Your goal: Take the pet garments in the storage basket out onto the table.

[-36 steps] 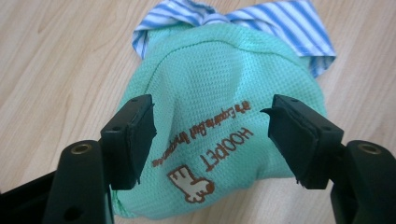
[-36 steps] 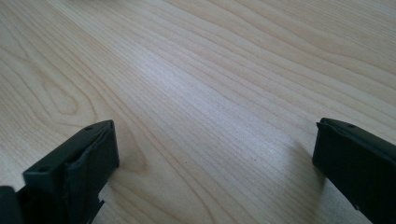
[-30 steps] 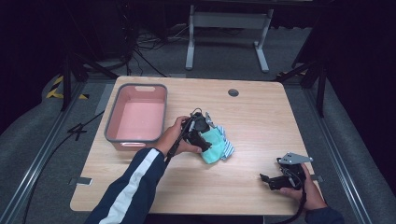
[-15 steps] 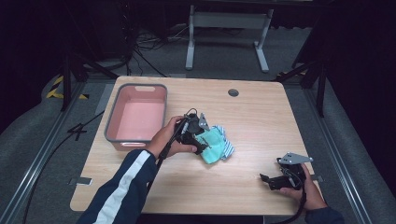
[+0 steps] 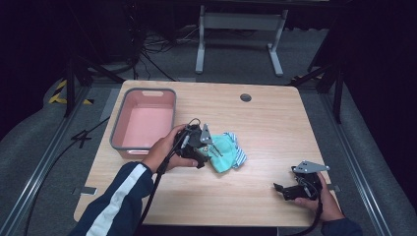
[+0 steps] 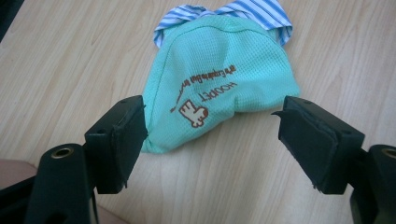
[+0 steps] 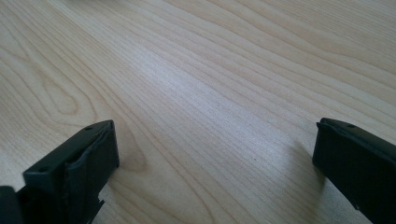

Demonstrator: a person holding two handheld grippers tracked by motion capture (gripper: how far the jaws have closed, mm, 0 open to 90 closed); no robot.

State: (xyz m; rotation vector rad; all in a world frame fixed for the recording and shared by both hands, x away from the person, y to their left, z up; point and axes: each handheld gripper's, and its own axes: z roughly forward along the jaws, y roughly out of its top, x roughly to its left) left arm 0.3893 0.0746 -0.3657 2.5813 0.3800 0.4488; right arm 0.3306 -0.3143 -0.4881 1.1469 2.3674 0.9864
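One mint-green garment (image 6: 219, 88) with a striped blue-and-white piece, bunched at mid-frame on one wooden table (image 5: 275, 123). One pink bin (image 5: 145, 120) at centre left. Two grippers: left gripper (image 6: 212, 140) wide open, straddling the cloth's near edge, gripping nothing; right gripper (image 7: 215, 172) lower right, wide open, empty.

A small mint-green garment (image 6: 219, 88) lies crumpled in a flat heap on the wooden table (image 5: 265, 123), just to the right of the pink tub (image 5: 145, 120). Brown print and a little figure face up; blue-and-white striped cloth (image 6: 261, 11) peeks out at its far edge.
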